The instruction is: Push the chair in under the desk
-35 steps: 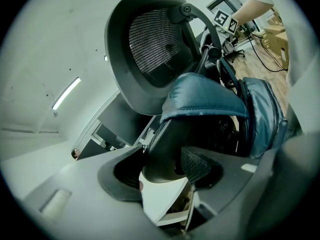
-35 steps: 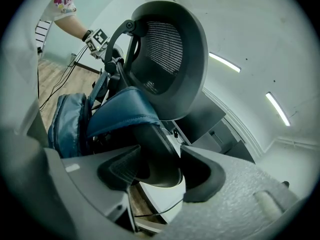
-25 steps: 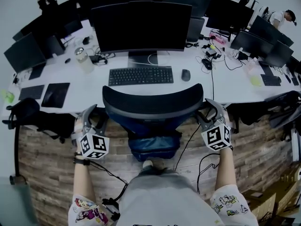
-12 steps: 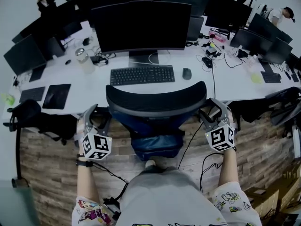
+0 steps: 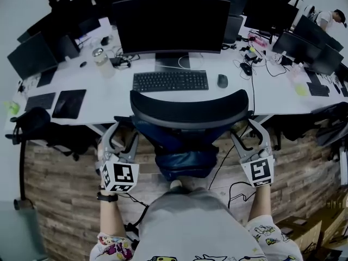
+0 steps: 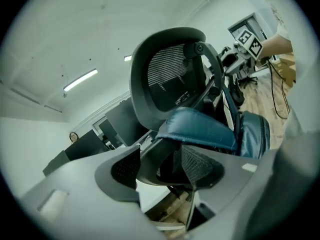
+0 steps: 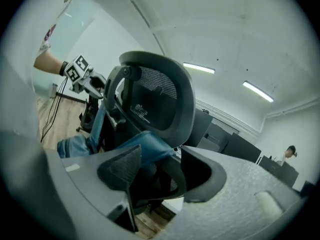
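Because the chair [image 5: 187, 110] sits squarely between the two tools and rolls on a wooden floor [image 5: 54, 189], the push will go best if both sides drive evenly and straight ahead. The left gripper [image 5: 122, 135] has its jaws closed on the left armrest [image 6: 156, 169], and the right gripper [image 5: 251, 135] clamps the right armrest [image 7: 156, 179] the same way, so neither hold needs changing. From the head view the backrest already meets the near edge of the desk [image 5: 109, 99] just ahead of the grippers, so I judge the chair is partly in, with some travel left. A level, forward force should stop the chair from swivelling. A blue bundle [image 5: 185, 159] lies on the seat between the grippers and could catch the desk's underside if it rides high. The armrests are the likeliest parts to strike the desk edge, and I cannot tell whether they clear it. Ahead of the backrest a keyboard [image 5: 170, 81] and a mouse [image 5: 222, 81] lie near that edge. Outboard of each gripper, a black chair [image 5: 32, 129] to the left and another chair [image 5: 331, 124] to the right leave free room. A cable [image 5: 239, 192] trails on the floor just behind the right gripper, so the feet should step carefully.
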A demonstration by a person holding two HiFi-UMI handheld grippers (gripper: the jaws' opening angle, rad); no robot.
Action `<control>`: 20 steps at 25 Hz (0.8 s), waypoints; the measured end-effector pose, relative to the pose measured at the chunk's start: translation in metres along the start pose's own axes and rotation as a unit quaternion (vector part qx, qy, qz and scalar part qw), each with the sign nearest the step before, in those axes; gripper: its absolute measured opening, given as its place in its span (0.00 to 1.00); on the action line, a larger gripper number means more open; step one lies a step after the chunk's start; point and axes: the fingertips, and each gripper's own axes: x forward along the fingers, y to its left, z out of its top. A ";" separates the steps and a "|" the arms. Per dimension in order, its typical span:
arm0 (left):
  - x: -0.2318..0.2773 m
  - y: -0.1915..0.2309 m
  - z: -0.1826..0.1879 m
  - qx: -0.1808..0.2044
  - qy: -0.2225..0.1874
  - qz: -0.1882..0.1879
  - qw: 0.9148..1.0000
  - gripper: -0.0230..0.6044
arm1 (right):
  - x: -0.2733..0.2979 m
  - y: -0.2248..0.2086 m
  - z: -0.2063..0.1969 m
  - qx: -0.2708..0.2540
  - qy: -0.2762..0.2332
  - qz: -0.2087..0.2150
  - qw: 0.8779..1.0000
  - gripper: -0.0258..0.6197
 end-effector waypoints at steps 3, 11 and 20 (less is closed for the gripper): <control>-0.008 -0.015 0.009 -0.051 -0.015 -0.010 0.999 0.42 | -0.008 0.015 0.010 0.059 -0.029 0.005 0.998 0.39; -0.020 -0.060 0.033 -0.179 -0.059 -0.050 0.981 0.34 | -0.027 0.054 0.009 0.219 -0.070 0.022 0.973 0.31; -0.030 -0.098 0.036 -0.239 -0.055 -0.082 0.966 0.24 | -0.034 0.079 0.006 0.267 -0.057 0.034 0.961 0.19</control>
